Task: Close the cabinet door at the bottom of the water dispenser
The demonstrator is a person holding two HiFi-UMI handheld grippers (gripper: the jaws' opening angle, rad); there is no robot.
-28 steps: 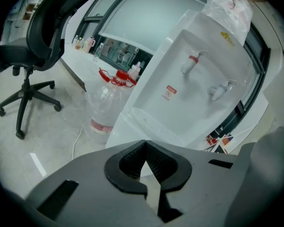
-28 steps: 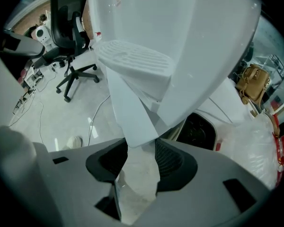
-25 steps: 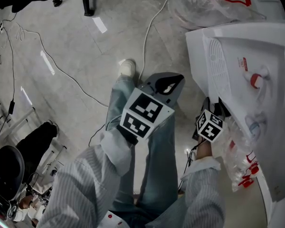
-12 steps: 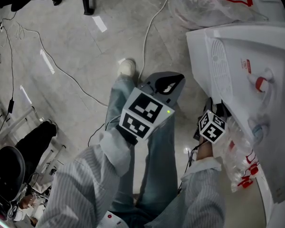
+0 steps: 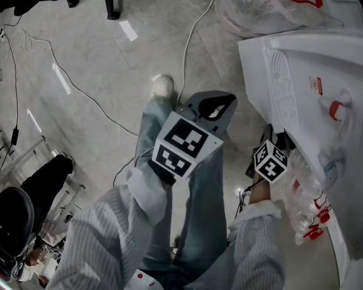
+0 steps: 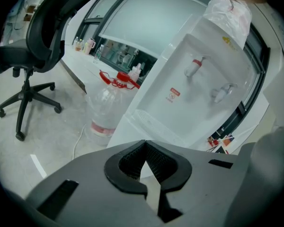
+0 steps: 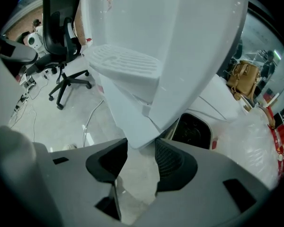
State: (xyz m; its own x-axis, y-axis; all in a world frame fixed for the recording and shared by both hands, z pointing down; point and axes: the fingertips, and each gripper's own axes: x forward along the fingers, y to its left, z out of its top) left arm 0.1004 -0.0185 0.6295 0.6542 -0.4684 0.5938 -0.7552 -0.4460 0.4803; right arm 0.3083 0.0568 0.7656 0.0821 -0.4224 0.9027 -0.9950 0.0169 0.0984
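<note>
One water dispenser, with two taps: red tap and pale tap. One ribbed drip tray. Two tongs: left tongs and right tongs. Two marker cubes: left cube and right cube. One white shoe.

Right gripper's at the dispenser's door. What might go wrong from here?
1. The right gripper has its jaws apart, with the lower corner of the white cabinet door between them; a push may slip off that edge.
2. The crumpled clear plastic bag with red print lies against the white water dispenser and might get trapped.
3. The thin white floor cable passes the person's white shoe: possible trip.
</note>
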